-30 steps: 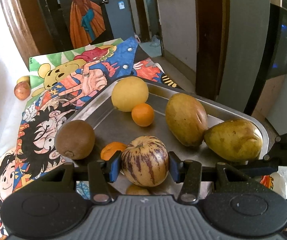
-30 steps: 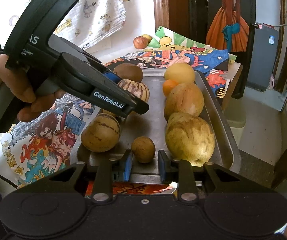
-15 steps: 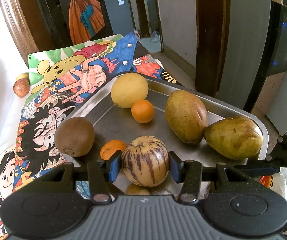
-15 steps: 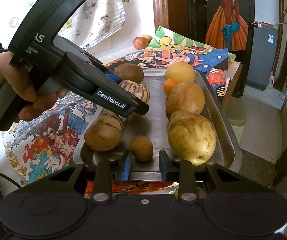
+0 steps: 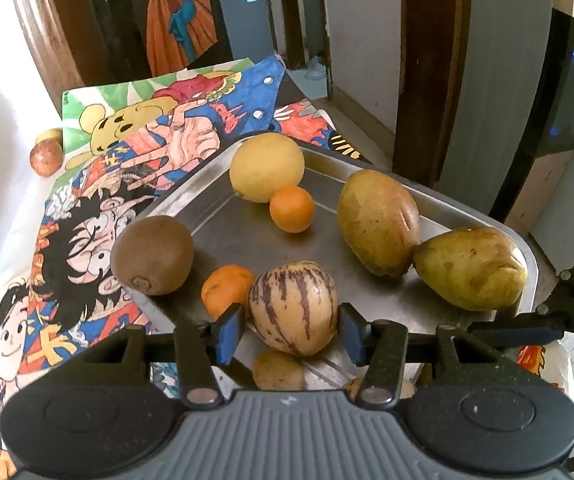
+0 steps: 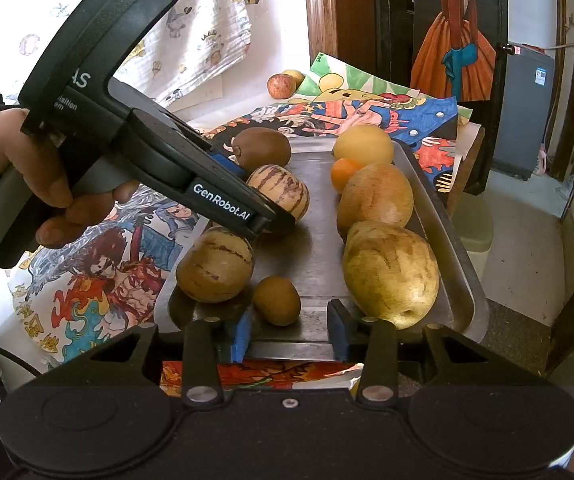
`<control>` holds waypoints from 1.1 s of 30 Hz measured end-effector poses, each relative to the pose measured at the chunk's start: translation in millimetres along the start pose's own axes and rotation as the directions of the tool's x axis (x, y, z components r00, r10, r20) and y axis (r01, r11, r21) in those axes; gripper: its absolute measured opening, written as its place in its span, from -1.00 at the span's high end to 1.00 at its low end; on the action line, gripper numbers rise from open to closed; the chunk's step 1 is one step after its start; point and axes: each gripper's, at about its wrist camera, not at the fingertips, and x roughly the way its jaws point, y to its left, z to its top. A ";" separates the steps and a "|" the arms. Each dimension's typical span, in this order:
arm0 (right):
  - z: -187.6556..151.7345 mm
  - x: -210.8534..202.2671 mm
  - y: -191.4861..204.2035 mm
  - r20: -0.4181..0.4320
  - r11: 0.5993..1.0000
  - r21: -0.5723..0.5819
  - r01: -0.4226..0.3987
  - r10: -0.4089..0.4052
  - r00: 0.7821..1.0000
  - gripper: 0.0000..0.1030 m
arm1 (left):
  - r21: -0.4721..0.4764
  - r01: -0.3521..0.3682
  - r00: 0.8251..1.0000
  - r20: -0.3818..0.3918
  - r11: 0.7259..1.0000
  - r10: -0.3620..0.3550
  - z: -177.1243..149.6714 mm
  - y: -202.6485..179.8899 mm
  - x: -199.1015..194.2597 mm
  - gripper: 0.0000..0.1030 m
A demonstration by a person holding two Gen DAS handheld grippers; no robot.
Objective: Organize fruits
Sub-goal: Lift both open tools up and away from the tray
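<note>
A steel tray (image 5: 467,210) on a cartoon-print cloth holds the fruit. My left gripper (image 5: 291,334) is shut on a cream, purple-striped melon (image 5: 293,308) over the tray's near side, with a blue pad against each flank. In the right wrist view the same melon (image 6: 283,190) sits at the tip of the left gripper (image 6: 255,192), which a hand holds. My right gripper (image 6: 289,336) stands open at the tray's near rim (image 6: 463,272). A small brown fruit (image 6: 277,300) lies just ahead of its fingertips, untouched.
On the tray lie a kiwi (image 5: 151,256), a yellow round fruit (image 5: 267,166), two small oranges (image 5: 292,209), two mangoes (image 5: 379,222) and a second striped melon (image 6: 215,264). An apple (image 5: 45,158) lies off the tray at the far left. The table drops off to the floor on the right.
My right gripper's fingers have spread wider and it has come closer to the small brown fruit. The left gripper keeps the striped melon and has shifted only slightly.
</note>
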 end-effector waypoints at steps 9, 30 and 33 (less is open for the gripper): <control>-2.1 -3.8 4.3 0.010 1.000 0.014 0.011 -0.011 1.000 -0.04 | -0.055 0.017 1.000 0.015 0.998 -0.016 -5.3 8.5 -8.2 -0.18; -10.8 -40.9 28.0 0.097 0.998 0.052 0.036 -0.041 0.994 -0.71 | -0.390 -0.042 0.945 0.284 0.920 0.164 -65.9 28.3 -102.7 -0.99; -11.2 -50.3 32.6 0.123 0.997 0.055 0.046 -0.053 0.991 -0.80 | -0.420 -0.049 0.932 0.308 0.906 0.193 -77.8 26.5 -116.5 -0.99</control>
